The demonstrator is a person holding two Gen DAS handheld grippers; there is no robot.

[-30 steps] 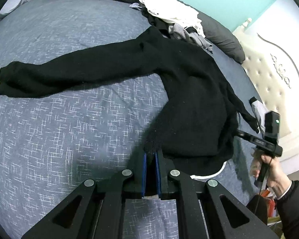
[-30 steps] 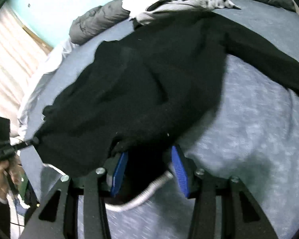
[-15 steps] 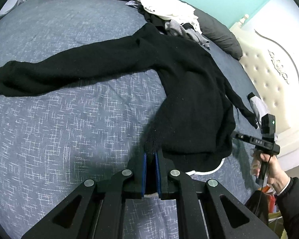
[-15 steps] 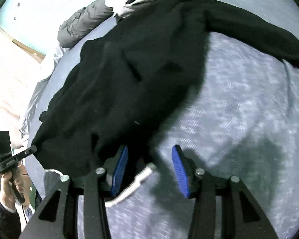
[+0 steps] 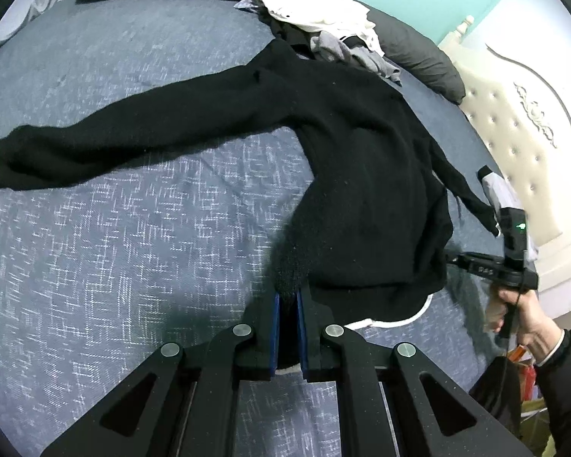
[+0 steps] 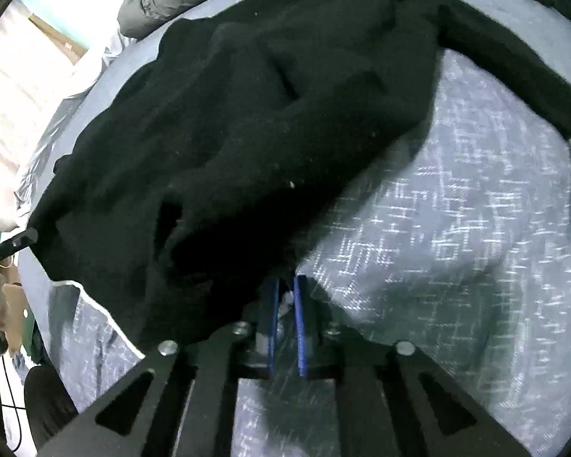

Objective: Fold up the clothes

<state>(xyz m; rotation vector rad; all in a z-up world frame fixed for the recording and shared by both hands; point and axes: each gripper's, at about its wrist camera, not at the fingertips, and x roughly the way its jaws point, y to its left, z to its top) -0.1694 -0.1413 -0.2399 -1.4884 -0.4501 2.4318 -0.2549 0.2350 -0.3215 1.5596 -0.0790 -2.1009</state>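
Note:
A black sweater [image 5: 361,175] with white hem trim lies on the blue patterned bedspread [image 5: 114,247]; one sleeve [image 5: 114,141] stretches out to the left. My left gripper [image 5: 288,301] is shut on the sweater's lower hem corner. My right gripper [image 6: 284,293] is shut on the opposite hem corner, with white trim between its blue pads. The sweater [image 6: 266,114] fills the upper left of the right wrist view. The right gripper also shows in the left wrist view [image 5: 453,257] at the sweater's right edge.
A heap of white, grey and black clothes [image 5: 323,23] lies at the far side by dark grey pillows [image 5: 418,61]. A cream tufted headboard [image 5: 514,133] stands on the right. The bed edge [image 6: 34,278] drops off at the left in the right wrist view.
My right gripper has closed from open onto the sweater's hem corner. My left gripper stays shut on its corner and the hem has lifted slightly.

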